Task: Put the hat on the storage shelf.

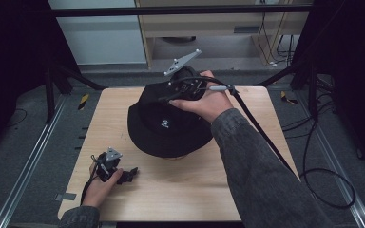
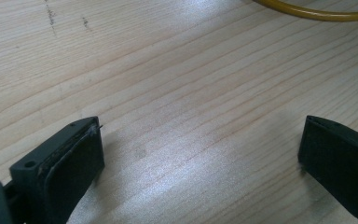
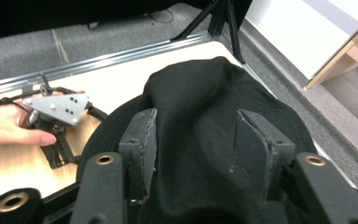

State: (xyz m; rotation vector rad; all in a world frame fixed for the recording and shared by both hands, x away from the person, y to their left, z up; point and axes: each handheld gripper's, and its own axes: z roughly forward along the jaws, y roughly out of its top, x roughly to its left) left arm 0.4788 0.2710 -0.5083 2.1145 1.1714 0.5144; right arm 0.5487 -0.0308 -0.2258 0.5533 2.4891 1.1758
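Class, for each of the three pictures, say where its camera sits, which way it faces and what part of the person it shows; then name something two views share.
High view: above the person's side, looking forward and down on the table; both forearms show.
Left gripper view: rides the left gripper, facing the bare wood between open jaws.
Right gripper view: rides the right gripper, looking over the black hat, pads apart around a fold.
Shared: hat and left gripper appear in high and right gripper views.

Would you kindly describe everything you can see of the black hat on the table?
The black hat is a bucket style in a woven, matte fabric, with a rounded crown, a wide brim all round and a small white emblem on the side facing the person. It sits crown up near the middle of the wooden table, a pale object just showing under its near brim. The right gripper is at its crown, jaws parted either side of a raised fold of cloth, not visibly pressing it.
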